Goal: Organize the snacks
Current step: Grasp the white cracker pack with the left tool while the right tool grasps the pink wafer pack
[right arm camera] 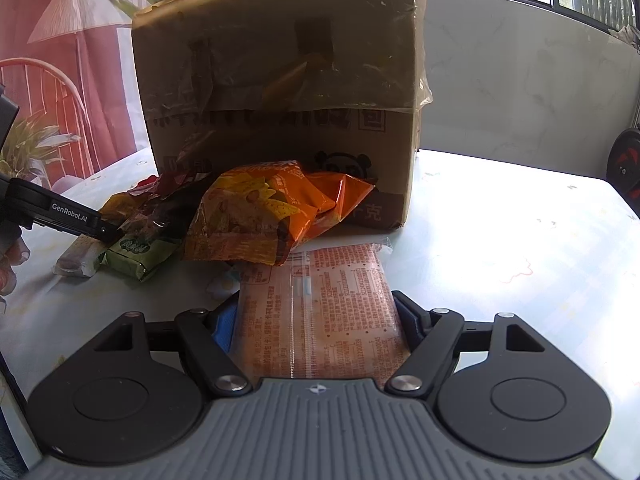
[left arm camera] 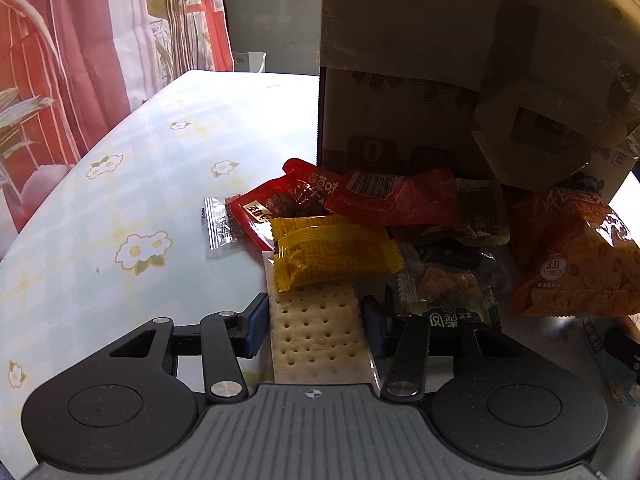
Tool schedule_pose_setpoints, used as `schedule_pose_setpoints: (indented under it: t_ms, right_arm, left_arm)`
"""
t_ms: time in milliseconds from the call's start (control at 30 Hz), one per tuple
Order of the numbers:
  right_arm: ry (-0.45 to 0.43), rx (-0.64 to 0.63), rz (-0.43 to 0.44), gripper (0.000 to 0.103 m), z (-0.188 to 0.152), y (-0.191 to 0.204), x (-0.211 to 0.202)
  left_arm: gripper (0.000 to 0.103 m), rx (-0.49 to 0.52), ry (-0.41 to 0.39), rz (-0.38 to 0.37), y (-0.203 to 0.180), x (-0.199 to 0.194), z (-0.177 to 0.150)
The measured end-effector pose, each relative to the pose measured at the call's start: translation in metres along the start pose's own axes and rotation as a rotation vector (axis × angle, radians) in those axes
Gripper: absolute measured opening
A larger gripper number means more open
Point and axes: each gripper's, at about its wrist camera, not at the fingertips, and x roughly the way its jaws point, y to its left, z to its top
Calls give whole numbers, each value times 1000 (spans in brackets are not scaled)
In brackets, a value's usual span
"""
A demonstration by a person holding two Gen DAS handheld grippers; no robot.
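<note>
A pile of snack packets lies on the table in front of a cardboard box tipped on its side. My left gripper is shut on a clear packet of white dotted crackers, with a blue pad against each long side. A yellow packet overlaps the crackers' far end. My right gripper is shut on a flat pink-orange packet printed with text. The right wrist view shows the left gripper's black finger over the cracker packet at the left.
Red packets, a green packet and a big orange chip bag crowd the box mouth. A small silver sachet lies apart on the floral tablecloth. Red curtains hang beyond the table's left edge.
</note>
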Motion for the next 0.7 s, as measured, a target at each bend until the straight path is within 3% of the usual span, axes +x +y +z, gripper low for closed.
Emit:
schedule_pose_setpoints:
  t_ms: [133,367,500,600,700]
  right_arm:
    - [0,-1,0,76,0,0,0]
    - [1,-1,0,76,0,0,0]
    - [1,-3,-2,76,-1,0,0]
    - [1,-3,-2,76,-1,0,0]
    - [2,-3,-2,76,-1,0,0]
  left_arm:
    - [51,-18,39,-46,7,-8,-4]
    - [49,-36,69,44,23,-27,-9]
    - [48,-29,16,107,31,-39,-3]
    - [48,-23,-62,70,30,-51,2]
    - [48,-11,-89,24,24,-57,2]
